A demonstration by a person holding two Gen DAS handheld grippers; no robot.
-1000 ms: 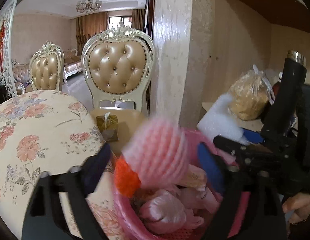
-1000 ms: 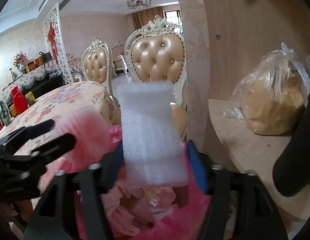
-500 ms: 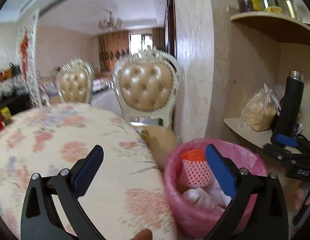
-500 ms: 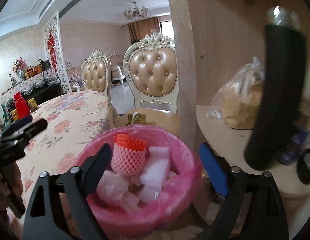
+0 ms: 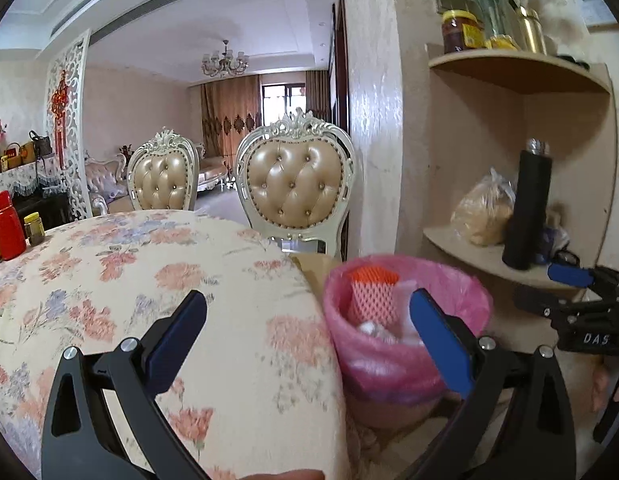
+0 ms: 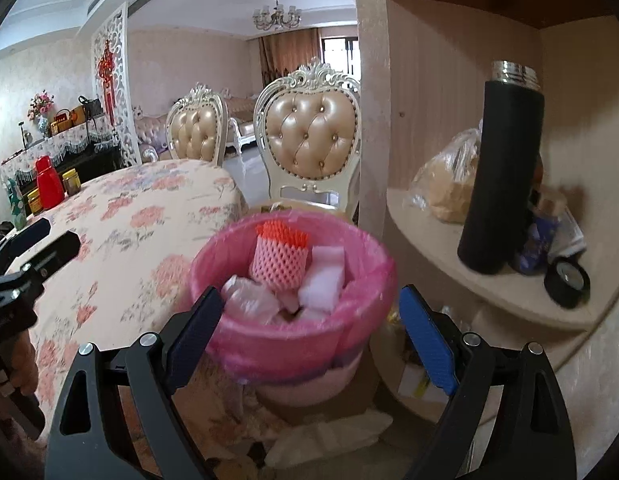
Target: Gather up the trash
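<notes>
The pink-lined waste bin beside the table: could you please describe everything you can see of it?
The round waste bin lined with a thin pink plastic bag stands upright on the floor between the floral-clothed table and the curved wooden shelf. The bag folds over its rim; the pale tub shows below. It is nearly full: a pink foam net sleeve with an orange end, white foam pieces and crumpled wrappers. Neither gripper touches it.

A round table [image 5: 149,280] covered with a floral cloth is seen at lower left. Two cream-framed chairs with tufted tan backs [image 5: 295,184] [image 5: 163,178] are placed behind it. A marbled pillar [image 5: 373,120] is located at centre right, with curved wooden corner shelves [image 5: 517,70] beside it at upper right. A chandelier [image 5: 224,62] is hung from the recessed white ceiling at top centre. A window with brown curtains [image 5: 229,120] is visible in the far room. A white fretwork screen [image 5: 67,120] bearing a red knot ornament [image 5: 60,96] stands at left. Daylight is noted throughout.
</notes>
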